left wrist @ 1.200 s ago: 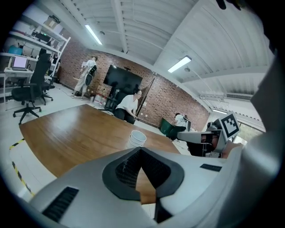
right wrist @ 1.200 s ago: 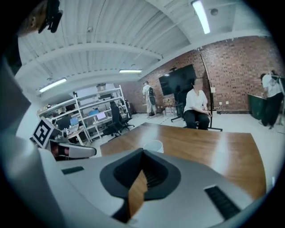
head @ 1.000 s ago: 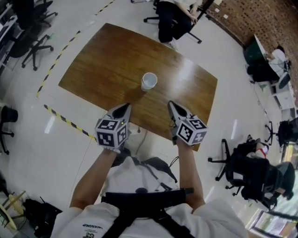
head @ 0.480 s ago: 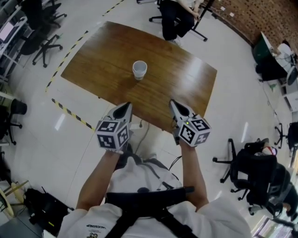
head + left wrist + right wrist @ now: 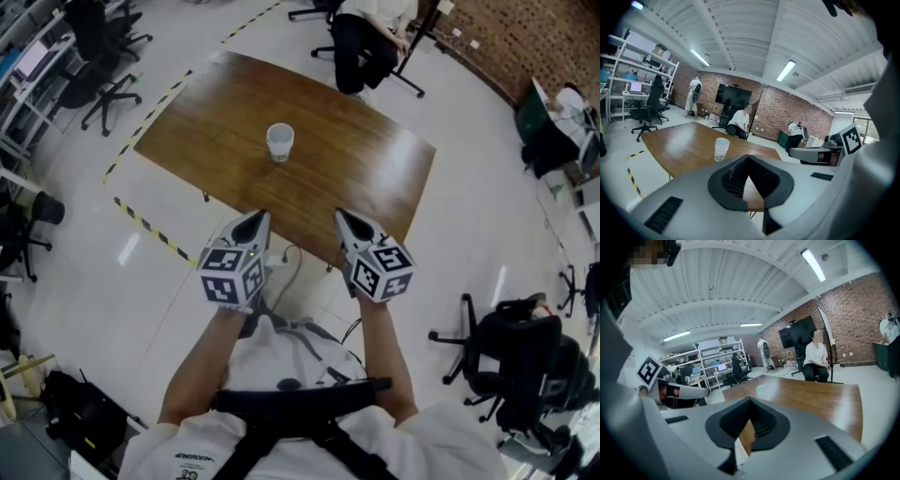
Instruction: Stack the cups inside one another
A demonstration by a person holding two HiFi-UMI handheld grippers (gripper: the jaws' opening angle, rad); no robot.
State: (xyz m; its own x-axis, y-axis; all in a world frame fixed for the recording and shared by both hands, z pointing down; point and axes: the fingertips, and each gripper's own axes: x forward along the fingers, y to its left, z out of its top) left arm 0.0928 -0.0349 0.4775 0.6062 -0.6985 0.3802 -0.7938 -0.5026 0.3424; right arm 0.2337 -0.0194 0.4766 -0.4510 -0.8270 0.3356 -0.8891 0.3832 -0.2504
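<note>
Closest to the head camera are the wearer's white shirt and dark chest straps (image 5: 281, 412), with both bare forearms reaching forward. The left tool (image 5: 253, 221) and the right tool (image 5: 347, 219) are held side by side, apart from each other. Each has its marker cube (image 5: 230, 272) toward the wearer and its tip at the near edge of the counter (image 5: 216, 131).

In the left gripper view the left tool's two jaws meet at their tips with nothing caught in them. Only the counter's wood shows through the small gap lower down. The right gripper view shows the same for the right tool: jaws brought fully together, empty. Neither tool touches anything.

Yellow-and-black striped tape (image 5: 150, 234) runs along the pale floor off the counter's left side. Further out, near the middle of the brown wooden counter, the white stack of cups (image 5: 279, 142) stands upright and alone, well apart from both tools. In the left gripper view it looks like several cups nested together, though the right gripper view gives only a pale blur.

Beyond the far edge a seated person (image 5: 366, 33) in a white top sits facing the counter. Black office chairs (image 5: 103, 89) stand off to the left. At the back is a brick wall (image 5: 525, 47) with a dark screen (image 5: 733, 95) mounted on it.
</note>
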